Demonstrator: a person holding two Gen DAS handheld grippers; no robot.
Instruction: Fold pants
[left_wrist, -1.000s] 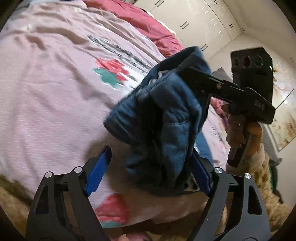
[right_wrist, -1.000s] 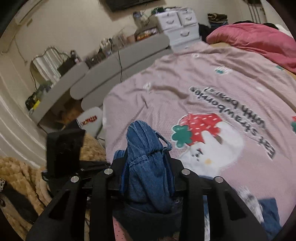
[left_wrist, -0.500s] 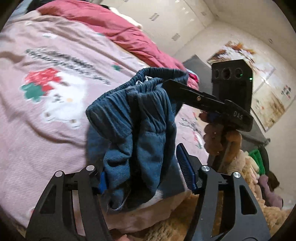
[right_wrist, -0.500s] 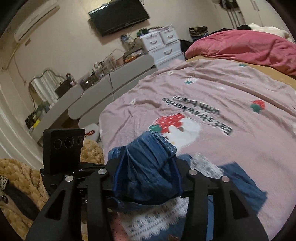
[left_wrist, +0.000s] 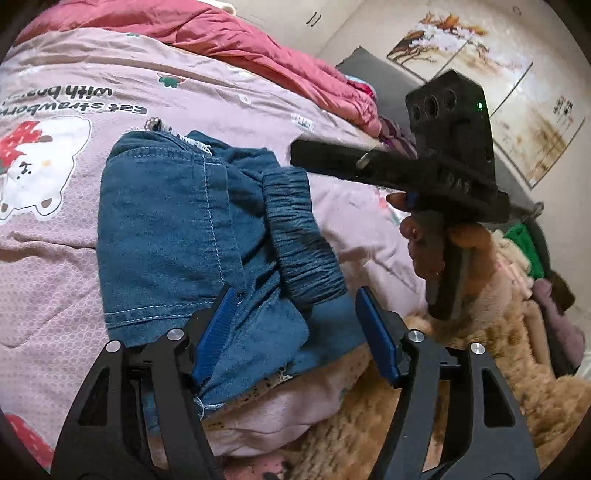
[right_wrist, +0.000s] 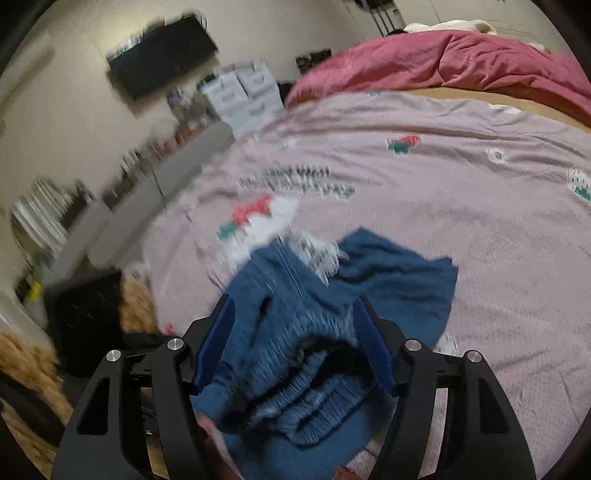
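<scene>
I see the blue denim pants lying in a loose folded bundle on the pink bedspread near the bed's front edge, with the gathered elastic waistband running along the bundle's 3 o'clock side and a strip of white lace trim peeking out at its 11 o'clock corner. My left gripper sits at the bundle's 6 o'clock edge; its jaws are spreading, the left blue pad lies against the denim and the right pad stands clear of it, so the cloth is between the jaws but not pinched. In the right wrist view, which is blurred, my right gripper also has its jaws opening, with the bunched waistband between the pads; I cannot tell whether the pads press on it. From the left wrist view that right gripper shows at 2 o'clock of the pants, its black finger reaching over the waistband, held by a hand. A red quilt lies at 12 o'clock across the far end of the bed. At 4 o'clock a tan fluffy blanket hangs beside the bed, and framed pictures hang on the wall beyond.
</scene>
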